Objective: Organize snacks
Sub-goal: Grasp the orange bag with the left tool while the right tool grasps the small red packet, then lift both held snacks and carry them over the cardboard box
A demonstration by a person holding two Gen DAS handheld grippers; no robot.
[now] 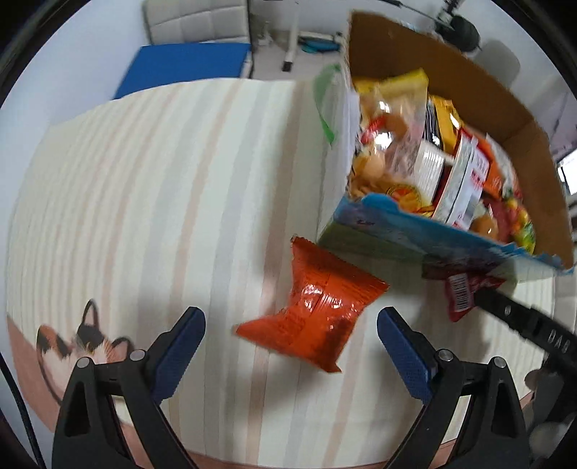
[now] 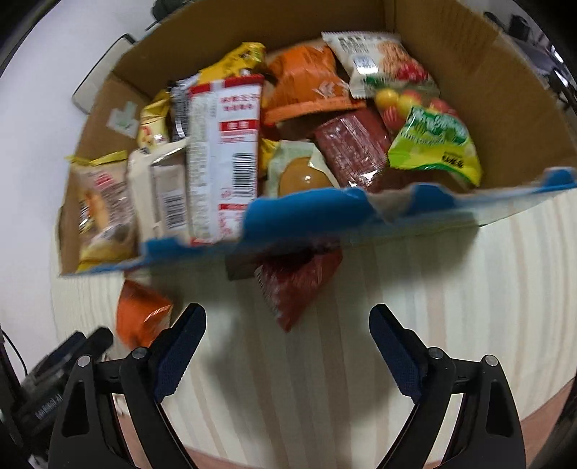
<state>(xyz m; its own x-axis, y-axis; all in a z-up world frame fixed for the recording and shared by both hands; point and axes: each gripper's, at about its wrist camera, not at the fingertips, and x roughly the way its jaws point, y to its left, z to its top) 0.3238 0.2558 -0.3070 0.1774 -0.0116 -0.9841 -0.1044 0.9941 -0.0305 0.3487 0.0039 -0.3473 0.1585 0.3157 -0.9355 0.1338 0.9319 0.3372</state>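
An orange snack packet [image 1: 317,306] lies on the striped tablecloth just ahead of my open, empty left gripper [image 1: 288,324]; it also shows in the right wrist view [image 2: 139,312]. A dark red packet [image 2: 295,281] lies against the box's front flap, ahead of my open, empty right gripper [image 2: 286,321]; it also shows in the left wrist view [image 1: 461,292]. The cardboard box [image 2: 505,90] holds several snack packs. The right gripper's arm [image 1: 523,321] shows beside the red packet.
The table [image 1: 144,180] has a striped cloth with a cat print [image 1: 83,339] near its front edge. A blue mat [image 1: 187,65] and a chair [image 1: 198,18] stand beyond the table. The box's torn blue flap [image 2: 324,209] overhangs the red packet.
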